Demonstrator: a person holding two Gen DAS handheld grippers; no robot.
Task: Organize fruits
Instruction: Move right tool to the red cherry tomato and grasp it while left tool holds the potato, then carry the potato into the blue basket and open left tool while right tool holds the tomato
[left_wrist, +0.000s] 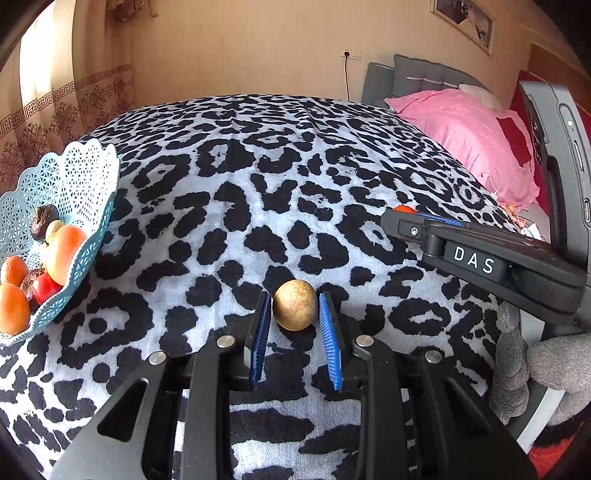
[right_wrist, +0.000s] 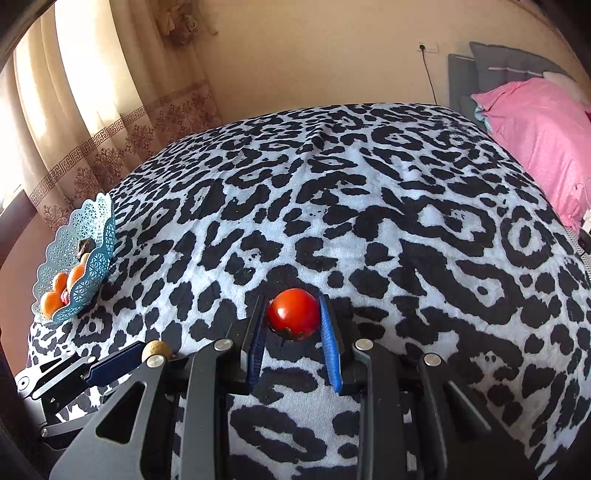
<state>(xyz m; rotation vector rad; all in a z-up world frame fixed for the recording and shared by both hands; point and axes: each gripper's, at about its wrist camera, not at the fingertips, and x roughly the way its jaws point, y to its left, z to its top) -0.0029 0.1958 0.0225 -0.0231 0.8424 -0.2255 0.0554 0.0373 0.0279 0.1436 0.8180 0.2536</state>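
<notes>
Straddling a golden-brown fruit (left_wrist: 294, 309) on the leopard-print bed (left_wrist: 280, 177), the left gripper (left_wrist: 295, 325) grips it; the right gripper (right_wrist: 293, 325) clasps a red tomato (right_wrist: 293, 314). Open bedspread stretches ahead; the blue basket (left_wrist: 74, 184) sits at the left edge.

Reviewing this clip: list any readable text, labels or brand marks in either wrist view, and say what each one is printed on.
"DAS": white letters on a black block on the side of the right hand-held gripper, seen in the left wrist view.
The framed picture on the wall shows no readable writing.
Nothing else carries text: not the blue basket, the fruits, or the leopard-print cover.
</notes>
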